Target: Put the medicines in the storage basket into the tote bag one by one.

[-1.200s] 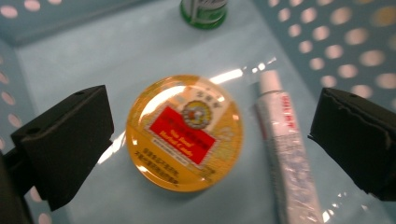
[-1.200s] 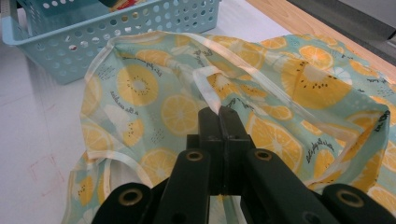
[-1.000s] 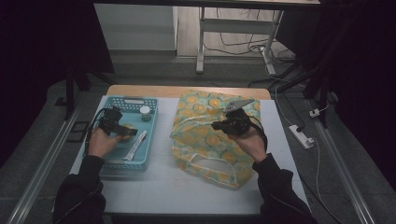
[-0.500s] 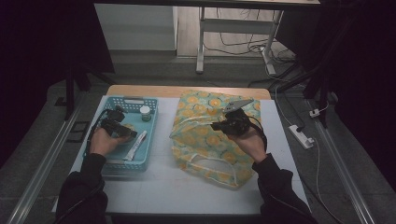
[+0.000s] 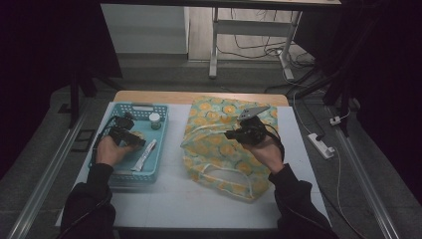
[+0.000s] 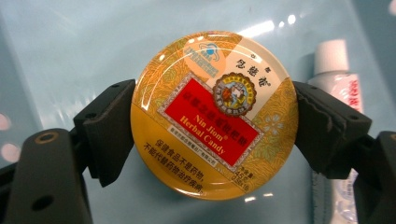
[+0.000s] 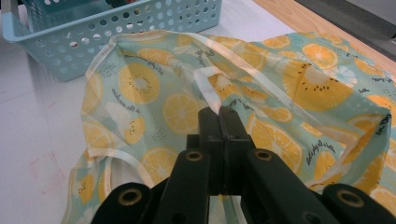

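Observation:
A round yellow tin with a red label reading "Nin Jiom Herbal Candy" sits between the black jaws of my left gripper, which is shut on its two sides. In the high view that left gripper is inside the light blue basket. A fabric bag printed with orange slices lies at the table's middle. My right gripper is over it. Its jaws are shut on the bag's pale strap, which holds the fabric up off the table.
Beside the tin in the basket lies a white tube, also seen in the high view. A small capped jar stands at the basket's far side. The basket wall is beyond the bag. White tabletop lies in front.
My left gripper has shifted slightly nearer and to the right within the basket. The right gripper has stayed in place on the bag.

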Demonstrator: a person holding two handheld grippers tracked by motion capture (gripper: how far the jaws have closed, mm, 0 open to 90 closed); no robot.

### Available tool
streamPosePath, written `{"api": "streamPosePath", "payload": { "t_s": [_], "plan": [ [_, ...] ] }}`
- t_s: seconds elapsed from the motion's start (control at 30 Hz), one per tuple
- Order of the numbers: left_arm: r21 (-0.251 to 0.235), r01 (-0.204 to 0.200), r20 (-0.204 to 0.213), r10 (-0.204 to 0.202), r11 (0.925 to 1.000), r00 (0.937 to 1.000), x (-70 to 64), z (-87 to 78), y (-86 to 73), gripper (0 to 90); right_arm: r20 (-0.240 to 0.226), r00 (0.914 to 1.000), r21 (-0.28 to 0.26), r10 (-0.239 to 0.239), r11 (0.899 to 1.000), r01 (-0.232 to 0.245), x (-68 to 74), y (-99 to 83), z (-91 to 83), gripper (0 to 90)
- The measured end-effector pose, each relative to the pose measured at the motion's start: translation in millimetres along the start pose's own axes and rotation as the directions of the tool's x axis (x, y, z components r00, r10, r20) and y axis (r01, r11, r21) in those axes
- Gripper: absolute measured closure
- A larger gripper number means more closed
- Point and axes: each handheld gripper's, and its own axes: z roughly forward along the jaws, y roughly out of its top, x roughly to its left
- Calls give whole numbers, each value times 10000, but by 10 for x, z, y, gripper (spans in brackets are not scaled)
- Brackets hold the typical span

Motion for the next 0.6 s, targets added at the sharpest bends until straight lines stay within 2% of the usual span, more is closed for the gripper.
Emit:
{"api": "streamPosePath", "payload": {
  "t_s": [0.17, 0.33, 0.47, 0.6],
  "plan": [
    [-448, -219, -8, 219, 9988, 9998, -37, -88, 12, 203, 33, 10000, -66, -24, 10000, 24, 1, 4, -12, 900],
    [-860, -291, 223, 311, 9959, 9993, -75, -208, 25, 203, 33, 10000, -107, -46, 9999, 46, 1, 9, -21, 900],
    [-1292, -426, 358, 476, 9907, 9982, -133, -305, 7, 203, 55, 10000, -170, -77, 9998, 78, 9, 18, -39, 900],
    [-1476, -520, 436, 590, 9877, 9973, -171, -360, -15, 203, 89, 10000, -203, -43, 9998, 45, 5, 17, -46, 900]
  ]
}}
